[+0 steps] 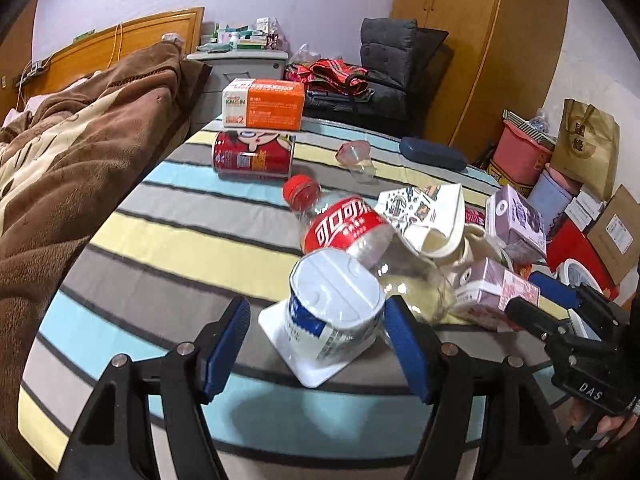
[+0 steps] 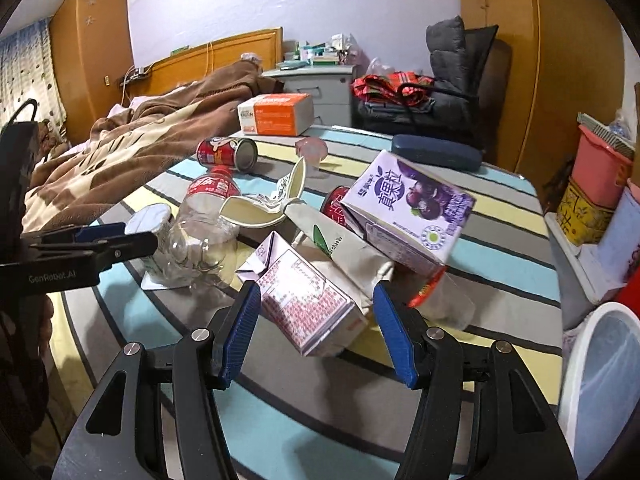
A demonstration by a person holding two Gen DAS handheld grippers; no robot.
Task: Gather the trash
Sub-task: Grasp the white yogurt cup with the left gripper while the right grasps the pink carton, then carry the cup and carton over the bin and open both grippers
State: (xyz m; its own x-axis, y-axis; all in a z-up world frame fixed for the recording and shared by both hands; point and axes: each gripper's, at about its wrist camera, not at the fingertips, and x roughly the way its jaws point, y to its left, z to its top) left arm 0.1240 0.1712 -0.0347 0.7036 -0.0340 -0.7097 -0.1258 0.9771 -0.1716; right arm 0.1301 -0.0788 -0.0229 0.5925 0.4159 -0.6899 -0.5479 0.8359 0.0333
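Observation:
My left gripper [image 1: 318,344] stands open around a white and blue foil-lidded cup [image 1: 336,308] lying on a white card; its left pad is clear of the cup. A clear cola bottle [image 1: 344,228] with a red cap leans on that cup. My right gripper [image 2: 316,336] is open around a pink and white carton [image 2: 304,304] lying on the striped cloth [image 2: 500,248]. Behind the carton are a white paper bag [image 2: 344,248], a purple juice carton [image 2: 408,208] and a crushed paper cup [image 2: 264,208].
Farther back lie a red can [image 1: 252,156], an orange box [image 1: 264,104], a crumpled pink cup [image 1: 354,152] and a dark glasses case [image 1: 432,152]. A white lined bin [image 2: 600,380] stands low right. A bed with a brown blanket [image 1: 80,160] borders the left.

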